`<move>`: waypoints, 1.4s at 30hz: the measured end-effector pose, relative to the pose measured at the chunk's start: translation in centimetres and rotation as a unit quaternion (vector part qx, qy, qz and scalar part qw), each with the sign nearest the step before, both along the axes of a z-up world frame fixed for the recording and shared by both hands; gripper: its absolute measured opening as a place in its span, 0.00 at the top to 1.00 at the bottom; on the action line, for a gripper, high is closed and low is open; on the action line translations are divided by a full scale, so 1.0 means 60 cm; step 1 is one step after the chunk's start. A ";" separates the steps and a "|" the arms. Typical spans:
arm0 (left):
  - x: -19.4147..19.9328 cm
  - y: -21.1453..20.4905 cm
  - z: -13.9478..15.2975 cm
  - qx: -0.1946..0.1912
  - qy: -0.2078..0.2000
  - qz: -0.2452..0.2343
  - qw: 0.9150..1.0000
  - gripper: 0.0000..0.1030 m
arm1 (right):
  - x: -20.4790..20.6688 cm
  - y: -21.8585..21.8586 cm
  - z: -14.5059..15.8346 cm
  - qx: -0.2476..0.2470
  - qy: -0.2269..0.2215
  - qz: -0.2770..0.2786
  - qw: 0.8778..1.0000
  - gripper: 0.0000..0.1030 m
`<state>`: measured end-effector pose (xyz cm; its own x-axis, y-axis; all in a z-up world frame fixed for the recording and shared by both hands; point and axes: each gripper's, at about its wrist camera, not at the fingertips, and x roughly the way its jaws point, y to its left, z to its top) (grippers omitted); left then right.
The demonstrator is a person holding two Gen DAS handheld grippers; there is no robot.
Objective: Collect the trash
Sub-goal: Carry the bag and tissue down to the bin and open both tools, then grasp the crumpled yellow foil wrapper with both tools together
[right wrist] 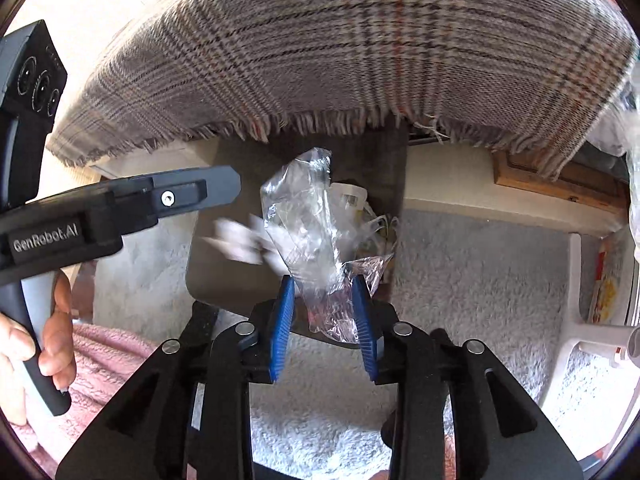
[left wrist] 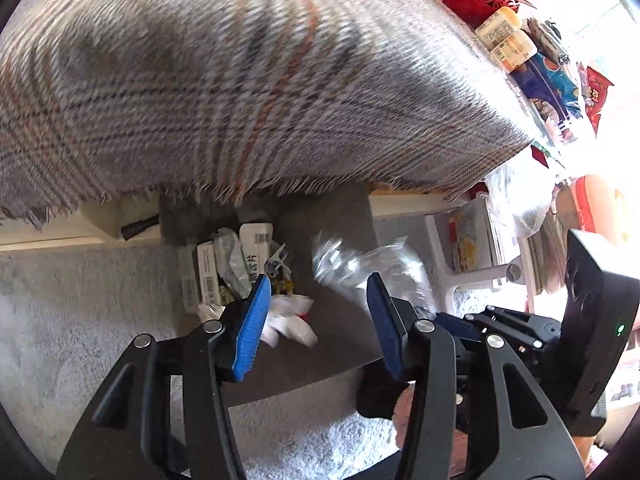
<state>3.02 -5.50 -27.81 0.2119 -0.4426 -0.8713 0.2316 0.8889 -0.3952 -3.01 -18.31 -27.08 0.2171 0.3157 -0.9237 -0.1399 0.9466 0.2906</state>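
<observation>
A dark square bin (left wrist: 340, 216) stands on the carpet below me, with small boxes (left wrist: 208, 272) and wrappers inside. My left gripper (left wrist: 319, 280) hangs open over it. A crumpled white paper (left wrist: 288, 324), blurred, is loose below its blue fingers (left wrist: 252, 320) with nothing touching it. In the right wrist view my right gripper (right wrist: 323, 280) is above the bin (right wrist: 216, 276) with a clear plastic wrapper (right wrist: 304, 224) standing up between its blue pads (right wrist: 282, 320). A gap shows on the left side, so the pads do not press it. The white paper (right wrist: 240, 242) shows there too, blurred.
A plaid fringed blanket (left wrist: 240, 80) overhangs just behind the bin. Grey shaggy carpet (right wrist: 472, 272) surrounds it. A white plastic rack (right wrist: 576, 320) stands to the right. A hand (right wrist: 52, 336) grips the left gripper's handle above pink fabric (right wrist: 104, 356). Cluttered bottles and packets (left wrist: 504, 36) sit far right.
</observation>
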 end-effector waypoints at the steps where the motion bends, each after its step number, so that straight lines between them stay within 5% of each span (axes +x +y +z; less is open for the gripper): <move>1: 0.000 -0.004 0.003 -0.001 -0.002 -0.001 1.000 0.53 | 0.000 -0.005 0.001 0.000 -0.002 -0.001 1.000 0.68; 12: -0.016 0.021 0.062 0.004 -0.060 0.020 0.998 0.38 | -0.005 -0.039 0.033 0.000 -0.028 -0.029 0.999 0.24; 23: -0.021 0.093 0.170 0.019 -0.141 0.056 0.988 0.28 | 0.025 -0.022 0.149 0.006 -0.094 -0.021 0.995 0.21; 32: 0.087 0.161 0.267 0.062 -0.186 0.114 0.974 0.20 | 0.153 -0.031 0.305 -0.017 -0.168 -0.058 0.984 0.19; 42: 0.219 0.126 0.260 0.076 -0.194 0.101 0.973 0.19 | 0.301 -0.019 0.316 0.010 -0.178 -0.094 0.979 0.19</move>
<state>16.18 2.07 -12.19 0.6070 -0.2305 -0.7605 0.1520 0.9730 -0.1736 15.05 -19.48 -8.10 0.5805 0.2563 -0.7729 -0.0593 0.9600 0.2738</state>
